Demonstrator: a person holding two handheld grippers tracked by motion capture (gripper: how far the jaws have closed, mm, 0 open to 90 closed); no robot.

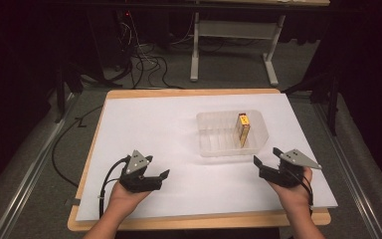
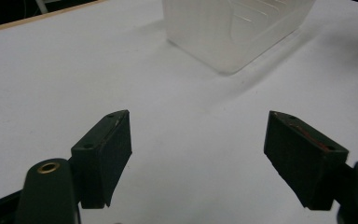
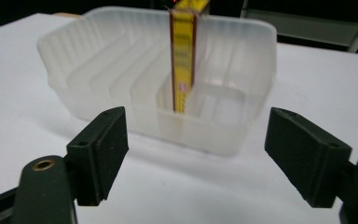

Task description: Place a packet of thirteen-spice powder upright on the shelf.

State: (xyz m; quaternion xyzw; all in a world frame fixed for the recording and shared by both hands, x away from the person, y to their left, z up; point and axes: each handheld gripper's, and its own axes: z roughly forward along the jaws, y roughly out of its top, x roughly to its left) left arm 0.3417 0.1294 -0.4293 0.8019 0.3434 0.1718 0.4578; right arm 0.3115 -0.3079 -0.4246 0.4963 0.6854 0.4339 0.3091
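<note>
— Where's the box?
— The yellow box (image 1: 243,130) stands upright in the clear tray (image 1: 214,144), near its right end. Looks light and stiff; I'd pinch its flat sides near the top.
— Your claws?
— My right gripper (image 1: 268,160) and left gripper (image 1: 158,175) both gape wide, empty.

- A white sheet (image 1: 169,134) is laid over a light wooden tabletop (image 1: 194,219), whose edge is left showing along the near and far sides.
- Grey carpeted floor (image 1: 229,69) is seen beyond and around the table.
- A grey metal table frame (image 1: 234,35) with two legs is placed on the floor at the back.
- Black and white cables (image 1: 144,59) are tangled on the floor at the back left.
- The room beyond is kept dark.
</note>
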